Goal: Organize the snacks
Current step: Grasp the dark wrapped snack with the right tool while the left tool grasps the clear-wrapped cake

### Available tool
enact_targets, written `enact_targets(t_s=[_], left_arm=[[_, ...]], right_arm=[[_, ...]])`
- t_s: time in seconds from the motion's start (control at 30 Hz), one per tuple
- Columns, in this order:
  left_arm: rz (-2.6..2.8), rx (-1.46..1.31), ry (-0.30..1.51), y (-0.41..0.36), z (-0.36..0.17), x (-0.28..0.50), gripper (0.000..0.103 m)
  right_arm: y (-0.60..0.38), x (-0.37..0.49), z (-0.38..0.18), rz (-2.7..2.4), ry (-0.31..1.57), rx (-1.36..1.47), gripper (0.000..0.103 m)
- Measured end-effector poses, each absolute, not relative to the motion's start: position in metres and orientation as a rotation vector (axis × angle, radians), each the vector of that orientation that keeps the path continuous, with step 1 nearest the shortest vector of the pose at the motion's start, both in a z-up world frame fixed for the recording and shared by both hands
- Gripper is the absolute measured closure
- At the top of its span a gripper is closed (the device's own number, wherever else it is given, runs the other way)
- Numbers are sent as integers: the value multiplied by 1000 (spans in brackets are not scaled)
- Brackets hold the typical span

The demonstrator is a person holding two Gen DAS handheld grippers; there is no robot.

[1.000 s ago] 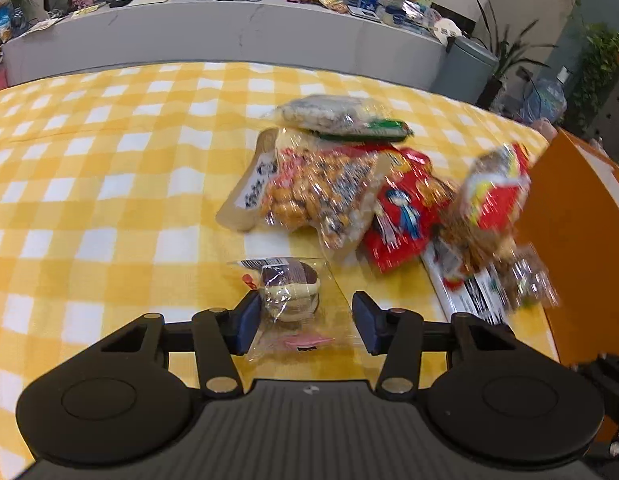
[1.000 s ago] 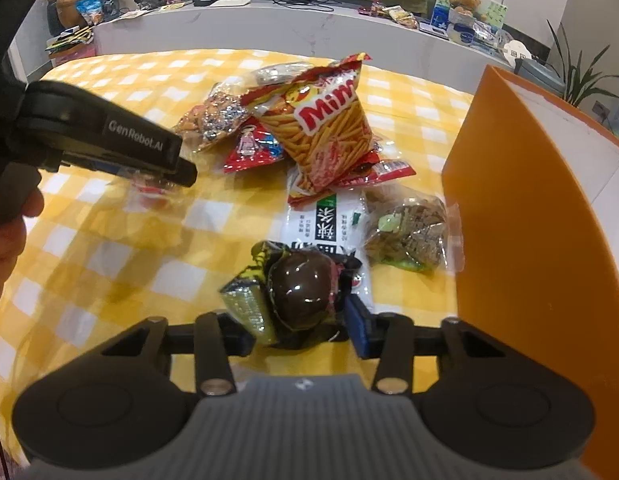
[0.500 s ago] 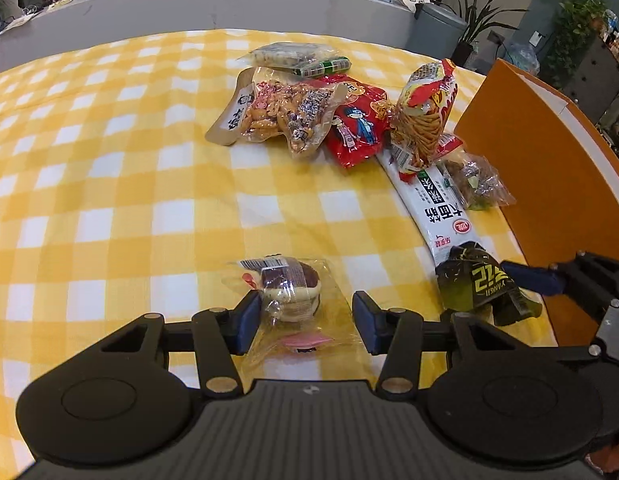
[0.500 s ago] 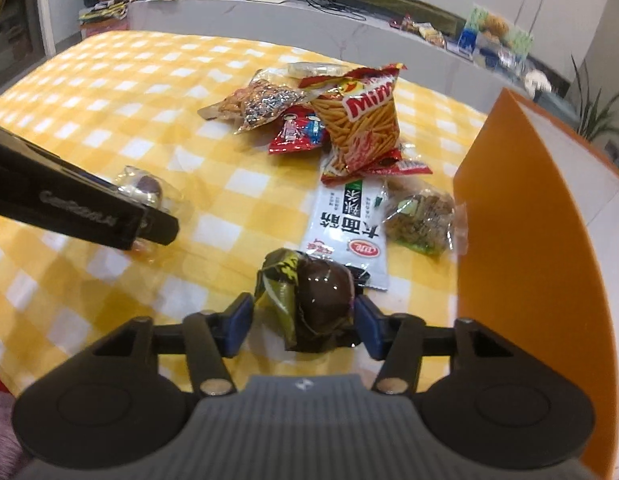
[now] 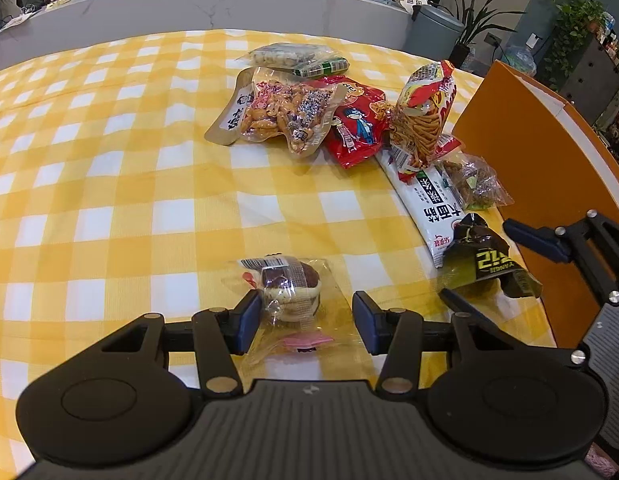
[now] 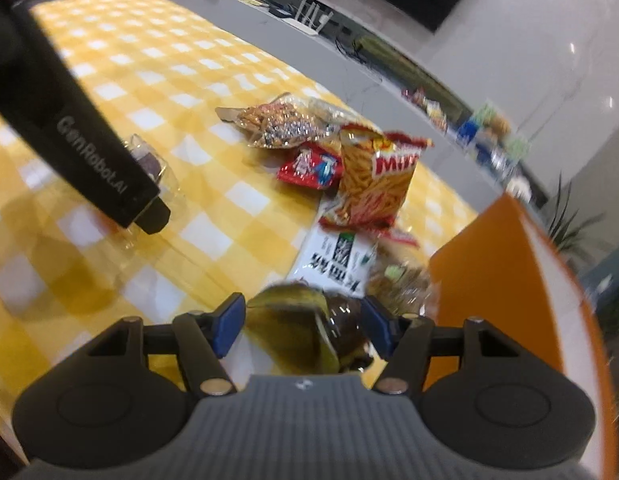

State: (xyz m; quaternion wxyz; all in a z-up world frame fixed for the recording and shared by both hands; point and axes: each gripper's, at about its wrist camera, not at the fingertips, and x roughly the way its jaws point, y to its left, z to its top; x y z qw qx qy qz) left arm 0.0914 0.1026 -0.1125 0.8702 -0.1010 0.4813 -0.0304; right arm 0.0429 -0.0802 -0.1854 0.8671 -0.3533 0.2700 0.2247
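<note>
My left gripper (image 5: 305,322) is shut on a clear-wrapped round cake (image 5: 291,286) and holds it low over the yellow checked tablecloth (image 5: 109,208). My right gripper (image 6: 303,322) is shut on a dark green-and-black snack packet (image 6: 309,328), also seen from the left wrist view (image 5: 483,262) beside the orange box (image 5: 549,152). A pile of snacks lies ahead: a peanut bag (image 5: 285,110), a red packet (image 5: 359,126), a Mimi stick bag (image 5: 423,114), a white noodle pack (image 5: 427,202) and a small clear bag (image 5: 475,182).
The orange box (image 6: 509,280) stands open at the table's right edge. A clear packet with green label (image 5: 297,58) lies at the back of the pile. A grey counter (image 5: 189,4) with clutter runs behind the table.
Both grippers keep their packets. The right gripper has lifted and swung toward the orange box, blurring its view. The left gripper has drawn back slightly from the pile.
</note>
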Motion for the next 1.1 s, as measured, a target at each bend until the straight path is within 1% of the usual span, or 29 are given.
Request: enact_targets(t_s=[0.2, 0.4, 0.47, 0.6, 0.63, 0.67, 0.7, 0.77, 0.93, 1.1], left_arm=[[-63, -206, 1007, 102, -112, 91, 47], [-56, -205, 1019, 101, -114, 93, 45], [-53, -196, 1025, 99, -115, 94, 43], [-47, -177, 1015, 97, -116, 95, 43], [-46, -173, 1013, 97, -116, 95, 43], [-47, -170, 1013, 97, -116, 95, 43], [-51, -169, 1011, 97, -116, 94, 46], [-61, -172, 1004, 98, -115, 93, 48], [-50, -144, 987, 95, -111, 88, 50], [-60, -131, 973, 89, -93, 81, 50]], right_arm=[[-92, 36, -177, 497, 554, -788, 40], [-92, 49, -192, 459, 606, -810, 40], [-91, 53, -192, 460, 612, -782, 45], [-88, 57, -193, 455, 616, -758, 49], [-88, 58, -193, 458, 623, -741, 54], [-88, 60, -193, 455, 628, -724, 54], [-88, 61, -193, 445, 630, -715, 55], [-87, 62, -194, 397, 616, -732, 70], [-93, 67, -186, 414, 656, -631, 71], [-94, 55, -168, 448, 625, -607, 71]])
